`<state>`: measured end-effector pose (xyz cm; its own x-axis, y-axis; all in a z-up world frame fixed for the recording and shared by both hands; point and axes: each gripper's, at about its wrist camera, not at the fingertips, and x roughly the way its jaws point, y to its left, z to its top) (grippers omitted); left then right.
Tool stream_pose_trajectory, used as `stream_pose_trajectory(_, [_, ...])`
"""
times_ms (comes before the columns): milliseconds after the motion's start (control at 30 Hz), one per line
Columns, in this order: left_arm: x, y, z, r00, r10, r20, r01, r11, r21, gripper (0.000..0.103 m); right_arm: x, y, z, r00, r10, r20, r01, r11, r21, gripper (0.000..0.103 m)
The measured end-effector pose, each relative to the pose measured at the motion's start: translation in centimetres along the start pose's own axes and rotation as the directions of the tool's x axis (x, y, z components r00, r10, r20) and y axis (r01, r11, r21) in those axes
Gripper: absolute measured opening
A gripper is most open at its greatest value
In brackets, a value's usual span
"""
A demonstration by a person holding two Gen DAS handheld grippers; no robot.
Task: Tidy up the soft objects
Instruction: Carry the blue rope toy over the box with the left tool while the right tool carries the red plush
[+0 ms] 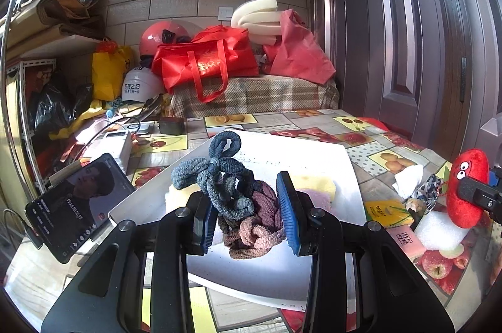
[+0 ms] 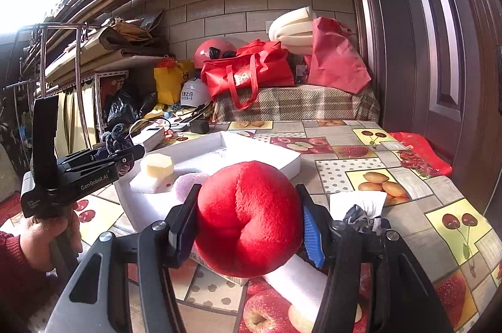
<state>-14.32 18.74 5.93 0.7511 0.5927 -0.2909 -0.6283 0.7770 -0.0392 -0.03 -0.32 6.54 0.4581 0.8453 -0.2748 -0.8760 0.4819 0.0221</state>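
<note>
With the left gripper (image 1: 248, 217) clamped on the hair-tie bundle (image 1: 233, 195) above the white tray (image 1: 313, 276) and the right gripper (image 2: 248, 226) clamped on the red plush (image 2: 248, 217) beside the tray, loose loops may snag on release.

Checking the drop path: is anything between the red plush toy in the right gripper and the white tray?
Nothing visible blocks it. The right gripper holds the red plush toy just in front of the white tray, whose near rim is hidden behind the toy.

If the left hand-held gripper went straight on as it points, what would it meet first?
Probably the yellow sponge in the white tray, just beyond the hair ties it grips; depth is uncertain.
</note>
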Motion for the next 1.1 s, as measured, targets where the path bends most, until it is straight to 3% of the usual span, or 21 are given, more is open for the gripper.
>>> stream_pose_trajectory(267, [2.5, 1.8, 0.5, 0.999, 0.047, -0.024, -0.047, 0.999, -0.01, 0.035, 3.6, 1.9, 0.0, 0.998, 0.043, -0.047, -0.042, 0.999, 0.033, 0.057])
stream_pose_trajectory(500, [4.3, 3.0, 1.0, 0.997, 0.064, -0.04, -0.066, 0.997, -0.047, 0.035, 5.7, 5.3, 0.4, 0.993, 0.101, -0.064, -0.102, 0.995, -0.017, 0.057])
stream_pose_trajectory(867, [5.5, 3.5, 1.5, 0.997, 0.055, -0.049, -0.058, 0.997, -0.06, 0.035, 11.5, 8.2, 0.8, 0.951, 0.207, -0.229, -0.212, 0.977, 0.004, 0.057])
stream_pose_trajectory(1000, [6.1, 3.4, 1.8, 0.998, 0.027, -0.058, -0.03, 0.998, -0.049, 0.035, 13.6, 8.4, 0.6, 0.929, 0.2, -0.313, -0.201, 0.979, 0.03, 0.057])
stream_pose_trajectory(1100, [6.4, 3.5, 1.8, 0.998, 0.008, -0.068, -0.012, 0.998, -0.056, 0.035, 14.9, 8.1, 0.6, 0.926, 0.168, -0.338, -0.161, 0.986, 0.046, 0.057])
